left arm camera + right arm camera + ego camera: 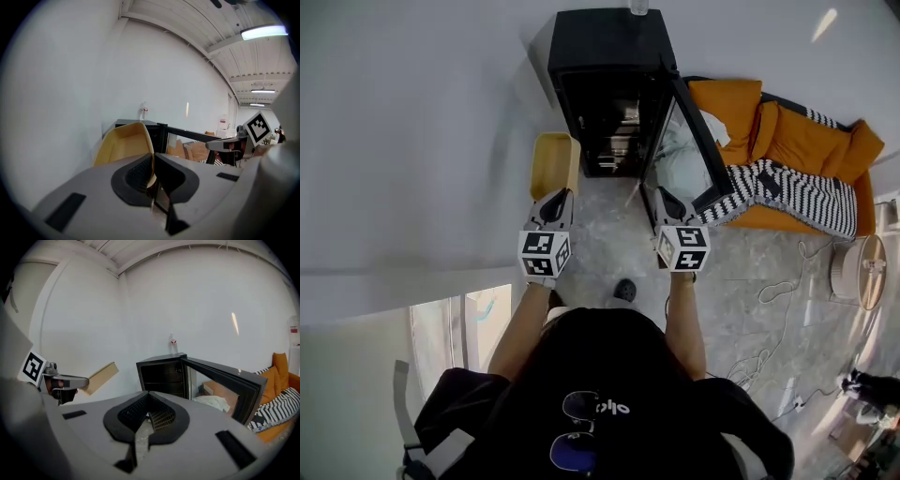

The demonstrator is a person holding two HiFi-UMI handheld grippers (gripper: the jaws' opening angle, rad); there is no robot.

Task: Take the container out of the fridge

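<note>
The container [555, 161] is a shallow yellow tray, held out in the air left of the fridge. My left gripper [555, 202] is shut on its near rim. In the left gripper view the container [124, 143] rises just past the closed jaws of the left gripper [153, 157]. The black mini fridge [609, 56] stands on the floor ahead with its glass door [698, 141] swung open to the right. My right gripper [662, 199] hovers in front of the door, shut and empty. The right gripper view shows the right gripper [149, 397], the fridge [161, 373] and the container [101, 377].
A small bottle [173, 344] stands on top of the fridge. Behind the open door lie a white cloth [682, 164] and an orange sofa [797, 141] with a striped blanket [797, 192]. Cables [773, 309] and a fan [861, 272] are on the floor at right. A white wall runs along the left.
</note>
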